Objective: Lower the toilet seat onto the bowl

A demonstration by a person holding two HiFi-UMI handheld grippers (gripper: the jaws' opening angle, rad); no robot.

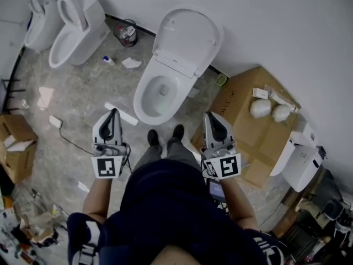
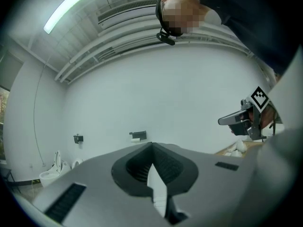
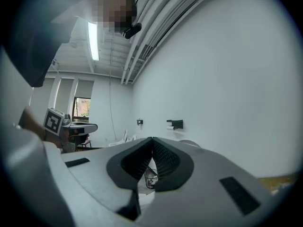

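Observation:
A white toilet stands against the wall, its bowl (image 1: 157, 95) open and its seat and lid (image 1: 187, 37) raised against the wall. My left gripper (image 1: 115, 113) is held above the floor to the left of the bowl's front, jaws shut and empty. My right gripper (image 1: 210, 116) hovers to the right of the bowl, also shut with nothing in it. Neither touches the toilet. In the left gripper view the left gripper (image 2: 152, 144) points at the bare wall, tips together. The right gripper (image 3: 152, 139) likewise shows its tips closed.
Two more toilets (image 1: 77, 29) stand at the back left, with a small bin (image 1: 127, 33) beside them. A large cardboard box (image 1: 248, 112) lies right of the bowl, white ceramic parts (image 1: 300, 159) beyond it. Another box (image 1: 14, 145) sits at left. The person's feet (image 1: 165, 136) stand before the bowl.

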